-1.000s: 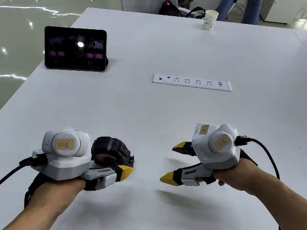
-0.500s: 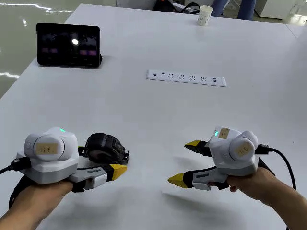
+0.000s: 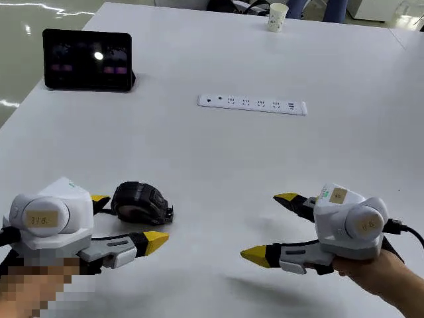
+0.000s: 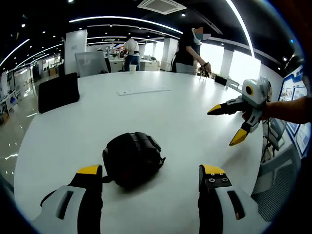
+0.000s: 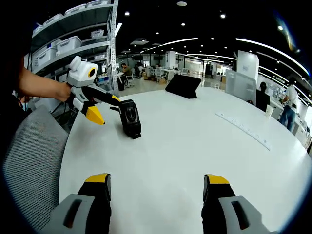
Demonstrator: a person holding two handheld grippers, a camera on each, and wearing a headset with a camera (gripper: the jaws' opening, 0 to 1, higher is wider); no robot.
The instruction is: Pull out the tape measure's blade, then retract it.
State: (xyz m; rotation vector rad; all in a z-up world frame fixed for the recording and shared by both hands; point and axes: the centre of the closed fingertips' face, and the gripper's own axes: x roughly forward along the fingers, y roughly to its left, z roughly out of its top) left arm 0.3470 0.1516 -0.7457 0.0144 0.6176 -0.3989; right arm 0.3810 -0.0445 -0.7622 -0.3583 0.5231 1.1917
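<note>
My left fingers [image 3: 154, 240] wide, straddling tape measure [image 3: 139, 202] on counter [image 3: 218, 159], apparently not touching it; my right fingers [image 3: 257, 253] wide, empty, well apart.

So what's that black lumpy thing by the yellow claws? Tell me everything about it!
It is the tape measure, a chunky, rounded black case that looks rubbery and ribbed. It sits on the white table with no blade pulled out. The left gripper has its open jaws on either side of it, seemingly without touching.
</note>
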